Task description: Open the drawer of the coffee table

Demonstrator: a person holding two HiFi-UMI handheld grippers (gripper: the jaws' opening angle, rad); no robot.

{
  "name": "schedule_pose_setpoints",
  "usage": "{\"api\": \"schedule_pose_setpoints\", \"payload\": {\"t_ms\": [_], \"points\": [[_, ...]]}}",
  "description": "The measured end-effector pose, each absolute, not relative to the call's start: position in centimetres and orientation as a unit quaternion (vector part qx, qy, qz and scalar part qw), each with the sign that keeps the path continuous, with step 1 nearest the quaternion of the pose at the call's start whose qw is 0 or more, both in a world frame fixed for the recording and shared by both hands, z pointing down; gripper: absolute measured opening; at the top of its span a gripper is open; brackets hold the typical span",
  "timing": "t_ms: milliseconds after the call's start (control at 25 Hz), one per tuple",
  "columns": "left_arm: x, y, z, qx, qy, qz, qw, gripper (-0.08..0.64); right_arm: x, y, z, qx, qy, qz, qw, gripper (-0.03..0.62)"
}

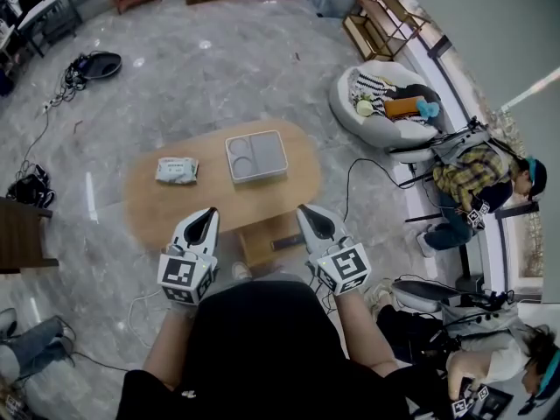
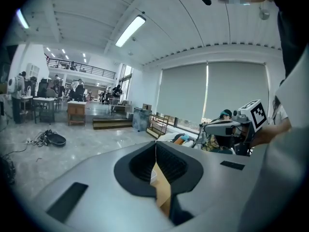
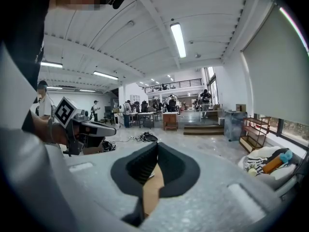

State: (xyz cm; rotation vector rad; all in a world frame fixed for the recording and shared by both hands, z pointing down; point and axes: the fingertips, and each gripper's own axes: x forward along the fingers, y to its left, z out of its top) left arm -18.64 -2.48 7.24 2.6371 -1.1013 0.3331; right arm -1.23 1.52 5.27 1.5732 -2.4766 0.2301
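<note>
The oval wooden coffee table [image 1: 149,201] stands in the middle of the head view. Its drawer [image 1: 262,239] juts out from the near edge, with a dark handle [image 1: 289,242] on its front. Both grippers hang above the table's near side, close to my body and clear of the drawer. My left gripper [image 1: 210,213] is shut with nothing in it, its jaws meeting in the left gripper view [image 2: 155,148]. My right gripper [image 1: 304,210] is also shut and empty, above and right of the handle; its jaws meet in the right gripper view [image 3: 157,150].
A grey divided tray [image 1: 256,157] and a pack of wipes [image 1: 177,170] lie on the tabletop. A white beanbag [image 1: 378,105] holding clutter sits at the right, with a seated person [image 1: 477,178] beyond it. Cables [image 1: 66,81] and dark furniture [image 1: 22,234] are at the left.
</note>
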Motion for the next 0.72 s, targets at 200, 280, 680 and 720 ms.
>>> {"api": "schedule_pose_setpoints", "payload": {"t_ms": [200,280,680,720], "points": [[-18.7,-2.8,6.2,0.909,-0.384,0.109,0.119,0.015,-1.8,1.4,4.6,0.528,-0.841,0.071,0.091,-0.002],[-19.4,-2.6,6.2,0.909,-0.386,0.109,0.115,0.015,-2.6,1.6,4.6,0.527,-0.842,0.069,0.09,-0.002],[-10.4,-4.3,5.4,0.909,-0.384,0.12,0.11,0.015,6.0,-0.7,4.3,0.524,-0.844,0.078,0.081,-0.002],[-9.5,-4.5,5.4,0.908,-0.385,0.122,0.108,0.015,6.9,-0.9,4.4,0.524,-0.845,0.078,0.08,-0.002]]}}
